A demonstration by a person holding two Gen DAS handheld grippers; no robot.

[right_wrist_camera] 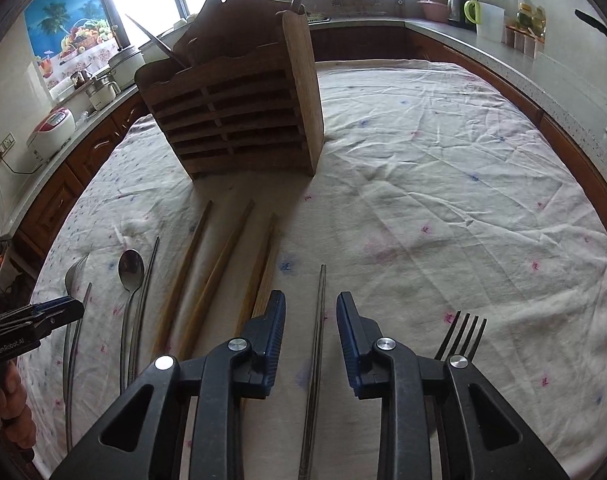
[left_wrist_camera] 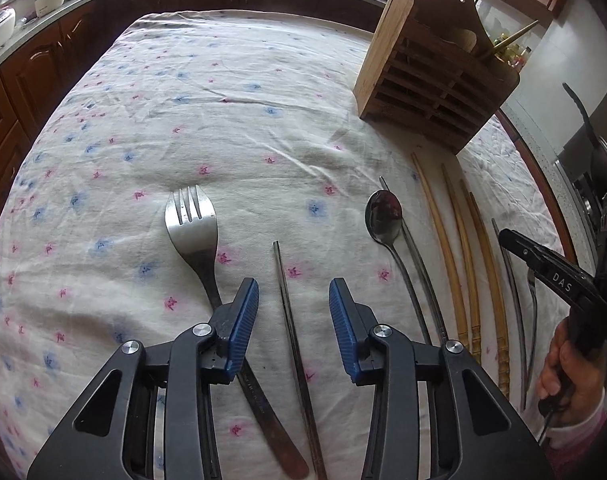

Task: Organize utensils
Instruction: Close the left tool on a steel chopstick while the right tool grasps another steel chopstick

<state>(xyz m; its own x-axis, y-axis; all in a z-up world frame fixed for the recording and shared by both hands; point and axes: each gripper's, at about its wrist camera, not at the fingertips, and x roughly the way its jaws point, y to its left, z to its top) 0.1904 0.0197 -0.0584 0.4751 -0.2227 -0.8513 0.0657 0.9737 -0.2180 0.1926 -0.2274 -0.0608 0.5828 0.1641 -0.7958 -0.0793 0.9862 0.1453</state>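
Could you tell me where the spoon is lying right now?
In the left wrist view the spoon lies on the tablecloth, right of the fork, left of the wooden chopsticks.

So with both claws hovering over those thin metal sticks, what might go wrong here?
The left gripper straddles a metal chopstick with a fork handle right beside one finger; it might nudge the fork. The right gripper straddles another thin metal chopstick; lying flat on the wrinkled tablecloth, it may slip out.

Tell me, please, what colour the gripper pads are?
Blue, ribbed pads; clearest in the left wrist view.
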